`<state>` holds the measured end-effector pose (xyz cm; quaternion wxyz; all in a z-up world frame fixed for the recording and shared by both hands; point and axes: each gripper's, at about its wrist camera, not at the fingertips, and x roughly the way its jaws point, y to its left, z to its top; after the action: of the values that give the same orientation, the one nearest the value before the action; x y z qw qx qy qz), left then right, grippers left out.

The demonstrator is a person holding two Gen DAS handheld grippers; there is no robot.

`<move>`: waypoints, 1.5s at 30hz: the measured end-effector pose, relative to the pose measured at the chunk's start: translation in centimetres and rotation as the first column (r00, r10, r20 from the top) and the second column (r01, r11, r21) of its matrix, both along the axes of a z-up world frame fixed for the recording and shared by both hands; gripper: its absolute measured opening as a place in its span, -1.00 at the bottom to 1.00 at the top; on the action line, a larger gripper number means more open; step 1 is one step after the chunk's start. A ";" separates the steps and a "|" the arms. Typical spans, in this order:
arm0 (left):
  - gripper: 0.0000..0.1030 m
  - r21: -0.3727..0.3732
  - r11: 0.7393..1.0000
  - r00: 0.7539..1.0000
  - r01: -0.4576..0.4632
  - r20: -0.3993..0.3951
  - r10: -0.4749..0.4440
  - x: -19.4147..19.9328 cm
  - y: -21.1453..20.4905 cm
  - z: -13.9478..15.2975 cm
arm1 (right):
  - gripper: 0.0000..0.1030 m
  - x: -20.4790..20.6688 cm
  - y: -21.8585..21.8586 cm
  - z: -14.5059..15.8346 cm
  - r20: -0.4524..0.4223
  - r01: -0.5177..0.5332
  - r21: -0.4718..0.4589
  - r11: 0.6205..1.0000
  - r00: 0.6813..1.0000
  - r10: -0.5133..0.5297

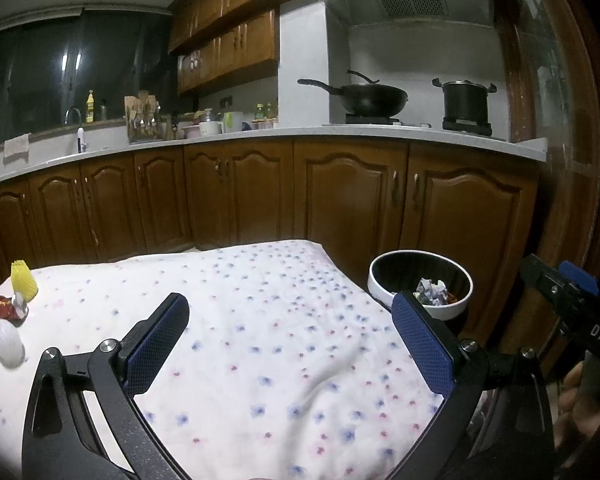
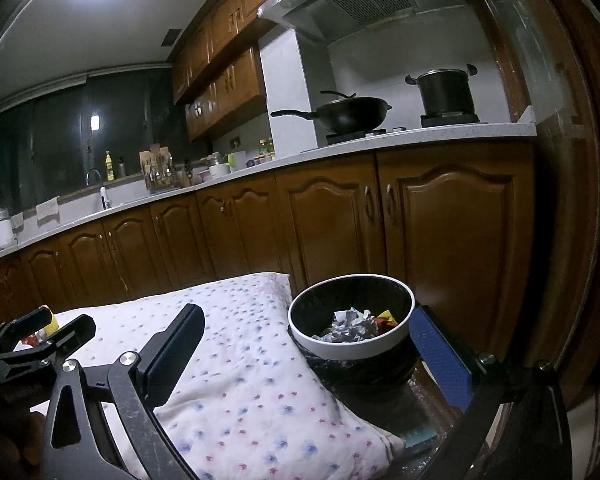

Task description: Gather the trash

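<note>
A white-rimmed black bin (image 1: 420, 280) stands off the table's right edge and holds crumpled paper (image 1: 432, 290) and wrappers; it also shows in the right wrist view (image 2: 352, 344). A yellow paper cup (image 1: 23, 280), a red wrapper (image 1: 4, 307) and a white cup (image 1: 6, 343) lie at the table's far left. My left gripper (image 1: 290, 316) is open and empty over the flowered tablecloth (image 1: 260, 320). My right gripper (image 2: 306, 330) is open and empty, with the bin between its fingers in view. The left gripper (image 2: 52, 324) shows at the left of the right wrist view.
Brown kitchen cabinets (image 1: 240, 192) run behind the table under a white counter (image 1: 340, 134). A wok (image 1: 364, 98) and a pot (image 1: 466, 100) sit on the stove. A wooden door frame (image 1: 560, 120) stands at the right.
</note>
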<state>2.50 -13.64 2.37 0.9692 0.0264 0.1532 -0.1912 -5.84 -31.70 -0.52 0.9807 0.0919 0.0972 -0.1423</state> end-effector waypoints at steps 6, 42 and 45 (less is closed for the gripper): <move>1.00 0.000 1.000 1.000 0.000 -0.001 0.000 0.0 0.0 0.0 | 1.00 0.0 0.3 0.0 -0.004 -0.002 0.002 1.000 1.000 0.002; 1.00 0.000 1.000 1.000 -0.002 0.000 0.002 0.0 0.0 0.0 | 1.00 0.1 0.6 0.1 -0.004 -0.005 0.005 1.000 1.000 0.005; 1.00 0.000 1.000 1.000 -0.001 -0.001 0.001 0.0 -0.1 0.0 | 1.00 0.1 1.1 0.1 -0.004 -0.006 0.004 1.000 1.000 0.006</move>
<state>2.49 -13.71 2.36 0.9692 0.0264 0.1535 -0.1907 -5.71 -30.56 -0.43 0.9808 0.0930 0.0999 -0.1396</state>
